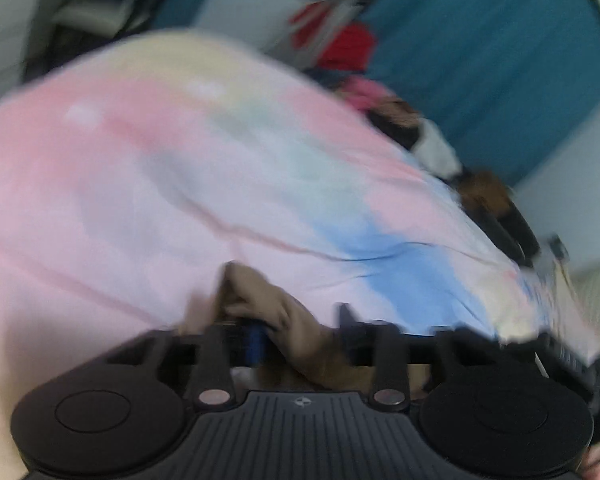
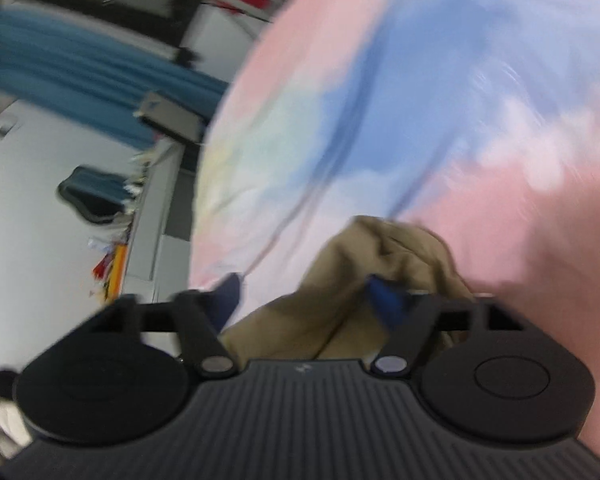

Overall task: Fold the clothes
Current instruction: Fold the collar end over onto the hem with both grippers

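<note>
A tan garment (image 1: 296,332) is bunched between the fingers of my left gripper (image 1: 296,320), just above the pastel pink, blue and yellow sheet (image 1: 180,184) that covers the bed. The same tan garment (image 2: 380,272) also lies between the fingers of my right gripper (image 2: 312,296), whose blue-padded fingertips (image 2: 388,296) stand fairly wide apart around it. Both views are blurred by motion, so the grip of either gripper is unclear.
A pile of other clothes (image 1: 412,120), red, pink, black and white, lies along the sheet's far edge. A teal curtain (image 1: 500,60) hangs behind. In the right wrist view a white desk (image 2: 40,184) with a dark case (image 2: 92,196) stands left of the sheet (image 2: 420,100).
</note>
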`<state>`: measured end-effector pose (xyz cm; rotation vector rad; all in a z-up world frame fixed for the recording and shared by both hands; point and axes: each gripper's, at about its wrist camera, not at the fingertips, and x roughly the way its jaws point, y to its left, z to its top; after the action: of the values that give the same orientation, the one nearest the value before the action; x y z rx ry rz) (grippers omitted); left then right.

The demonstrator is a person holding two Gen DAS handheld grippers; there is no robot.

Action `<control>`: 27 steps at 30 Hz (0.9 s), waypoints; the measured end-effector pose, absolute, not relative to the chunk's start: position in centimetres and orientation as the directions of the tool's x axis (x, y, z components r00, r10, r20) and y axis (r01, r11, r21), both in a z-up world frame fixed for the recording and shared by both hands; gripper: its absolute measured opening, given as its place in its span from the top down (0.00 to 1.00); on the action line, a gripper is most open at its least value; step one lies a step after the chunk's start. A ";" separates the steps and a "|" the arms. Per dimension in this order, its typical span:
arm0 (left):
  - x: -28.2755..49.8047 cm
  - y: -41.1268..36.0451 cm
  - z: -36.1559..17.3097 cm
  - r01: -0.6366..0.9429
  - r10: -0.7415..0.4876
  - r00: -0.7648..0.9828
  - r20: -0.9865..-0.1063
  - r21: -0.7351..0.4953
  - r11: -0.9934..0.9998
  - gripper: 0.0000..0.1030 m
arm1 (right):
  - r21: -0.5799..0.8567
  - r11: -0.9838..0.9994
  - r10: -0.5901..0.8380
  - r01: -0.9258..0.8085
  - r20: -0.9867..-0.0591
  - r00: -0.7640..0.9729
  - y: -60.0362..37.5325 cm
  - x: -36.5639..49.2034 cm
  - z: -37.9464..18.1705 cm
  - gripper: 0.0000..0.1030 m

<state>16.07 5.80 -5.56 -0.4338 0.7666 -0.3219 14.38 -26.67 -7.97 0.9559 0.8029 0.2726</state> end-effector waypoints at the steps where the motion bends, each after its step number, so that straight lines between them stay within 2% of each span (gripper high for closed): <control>1: 15.5 5.3 -5.1 0.153 -0.421 0.697 -0.580 -0.454 0.878 0.37 | 0.801 0.591 0.542 0.094 -0.481 0.690 -26.3 14.2 -7.5 0.22; 2: 14.8 4.9 -4.7 0.177 -0.410 0.714 -0.567 -0.420 0.890 0.28 | 0.786 0.615 0.545 0.054 -0.474 0.692 -25.9 14.0 -7.0 0.23; 4: 14.0 4.1 -4.5 0.207 -0.373 0.745 -0.553 -0.341 0.917 0.20 | 0.709 0.705 0.509 -0.018 -0.488 0.709 -24.8 13.7 -6.0 0.23; 7: 13.6 3.0 -5.1 0.224 -0.312 0.762 -0.568 -0.220 0.949 0.19 | 0.540 0.838 0.411 -0.077 -0.532 0.741 -22.8 13.5 -5.5 0.22; 9: 14.0 2.7 -6.2 0.220 -0.285 0.755 -0.591 -0.183 0.958 0.19 | 0.453 0.887 0.364 -0.094 -0.557 0.746 -21.6 13.8 -5.8 0.23; 16: 14.2 2.2 -8.6 0.232 -0.259 0.747 -0.612 -0.125 0.965 0.19 | 0.335 0.935 0.303 -0.113 -0.595 0.744 -19.6 14.3 -6.8 0.23; 21: 12.3 1.9 -7.7 0.231 -0.250 0.769 -0.588 -0.109 0.967 0.19 | 0.321 0.940 0.286 -0.112 -0.571 0.770 -19.4 12.0 -5.7 0.25; 27: 8.3 1.6 -5.5 0.248 -0.260 0.796 -0.547 -0.097 0.964 0.19 | 0.234 0.963 0.240 -0.129 -0.545 0.803 -18.5 8.1 -4.2 0.25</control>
<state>8.30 1.61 -5.45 -0.0203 0.5900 -0.2730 8.11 -18.50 -4.24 0.1898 0.6068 0.1994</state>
